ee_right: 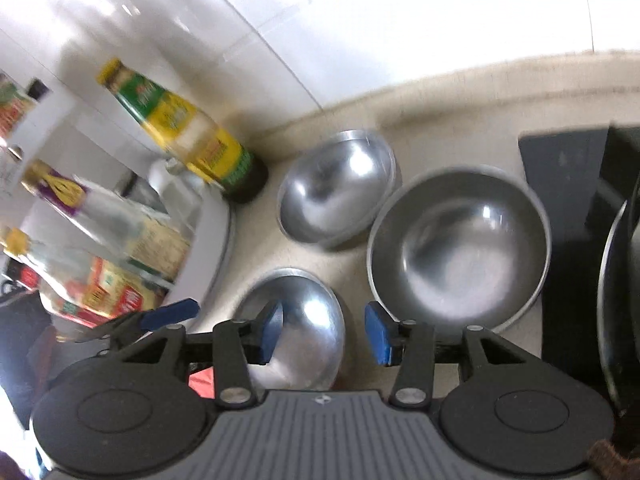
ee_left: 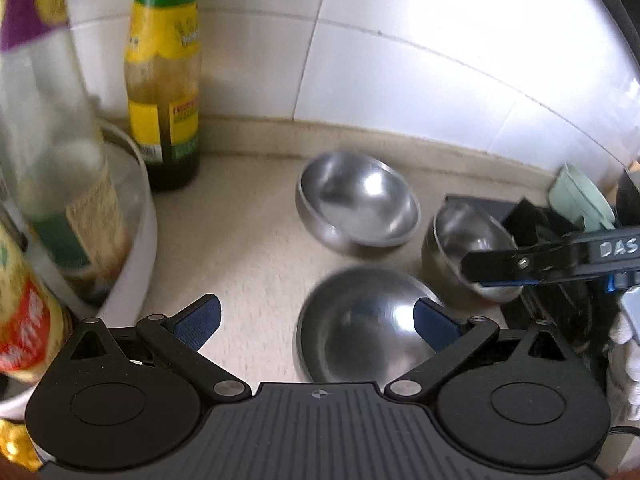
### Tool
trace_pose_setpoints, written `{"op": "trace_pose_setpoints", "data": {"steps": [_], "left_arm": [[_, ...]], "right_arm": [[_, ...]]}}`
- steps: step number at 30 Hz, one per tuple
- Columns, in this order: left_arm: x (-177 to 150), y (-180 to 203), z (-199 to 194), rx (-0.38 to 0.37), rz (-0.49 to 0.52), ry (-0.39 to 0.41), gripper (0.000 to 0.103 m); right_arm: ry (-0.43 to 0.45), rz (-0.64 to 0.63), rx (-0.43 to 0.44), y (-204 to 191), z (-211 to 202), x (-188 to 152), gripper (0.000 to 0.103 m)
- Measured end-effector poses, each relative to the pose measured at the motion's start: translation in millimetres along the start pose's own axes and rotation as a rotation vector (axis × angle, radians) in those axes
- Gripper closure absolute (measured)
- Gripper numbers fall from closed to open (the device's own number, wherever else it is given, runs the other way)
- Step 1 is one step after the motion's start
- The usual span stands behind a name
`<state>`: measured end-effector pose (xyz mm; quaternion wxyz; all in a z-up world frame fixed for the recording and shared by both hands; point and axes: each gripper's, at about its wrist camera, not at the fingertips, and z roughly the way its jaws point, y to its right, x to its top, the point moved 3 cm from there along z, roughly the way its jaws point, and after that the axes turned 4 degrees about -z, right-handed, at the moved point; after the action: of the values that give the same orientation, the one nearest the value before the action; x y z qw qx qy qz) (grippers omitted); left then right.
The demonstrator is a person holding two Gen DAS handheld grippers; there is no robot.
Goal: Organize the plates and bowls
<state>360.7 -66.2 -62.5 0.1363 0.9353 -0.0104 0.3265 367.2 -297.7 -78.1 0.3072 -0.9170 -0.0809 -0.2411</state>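
Three steel bowls sit on the beige counter. In the left wrist view the near bowl [ee_left: 360, 328] lies between my open left gripper's [ee_left: 316, 320] fingers, toward the right pad. The far bowl [ee_left: 356, 208] leans by the wall. The right bowl [ee_left: 468, 248] has the right gripper's finger [ee_left: 504, 264] over its rim. In the right wrist view my right gripper [ee_right: 324, 332] is open above the near bowl [ee_right: 304, 320], with the far bowl [ee_right: 336, 188] and the large right bowl [ee_right: 460, 248] ahead. The left gripper's blue pad [ee_right: 168, 316] shows at the left.
A white round tray [ee_left: 136, 264] at the left holds several bottles; a green-and-yellow bottle [ee_left: 168, 80] stands by the tiled wall. A black rack [ee_right: 572, 208] with a dark plate [ee_right: 616, 300] stands at the right. A pale green dish [ee_left: 580, 196] is in it.
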Motion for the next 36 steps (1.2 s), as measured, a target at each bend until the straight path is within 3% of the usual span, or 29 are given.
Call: {"op": "trace_pose_setpoints", "data": {"steps": [2,6,15,25,30,36], "left_arm": [[11.1,6.9,3.0,0.021,0.002,0.022,0.0],[29.7,20.8,19.1,0.056,0.019,0.021,0.0],[57.3,18.4,59.4,0.132,0.018,0.011,0.0],[63.8,7.2,100.2,0.188,0.037,-0.033,0.0],[64.9,4.4,110.3,0.218,0.052,-0.043,0.0],[63.5,5.6,121.3,0.233,0.07,-0.071,0.0]], "right_arm": [[0.029,-0.008,-0.012,0.7,-8.1,12.0,0.054],[0.057,-0.041,-0.063,5.1,-7.2,40.8,0.052],[0.033,-0.081,-0.13,29.0,39.2,81.2,0.052],[-0.058,-0.138,-0.141,31.2,81.3,93.4,0.052],[-0.105,-0.139,-0.13,33.1,96.5,87.2,0.059],[-0.116,-0.135,-0.128,34.8,103.1,85.0,0.06]]}}
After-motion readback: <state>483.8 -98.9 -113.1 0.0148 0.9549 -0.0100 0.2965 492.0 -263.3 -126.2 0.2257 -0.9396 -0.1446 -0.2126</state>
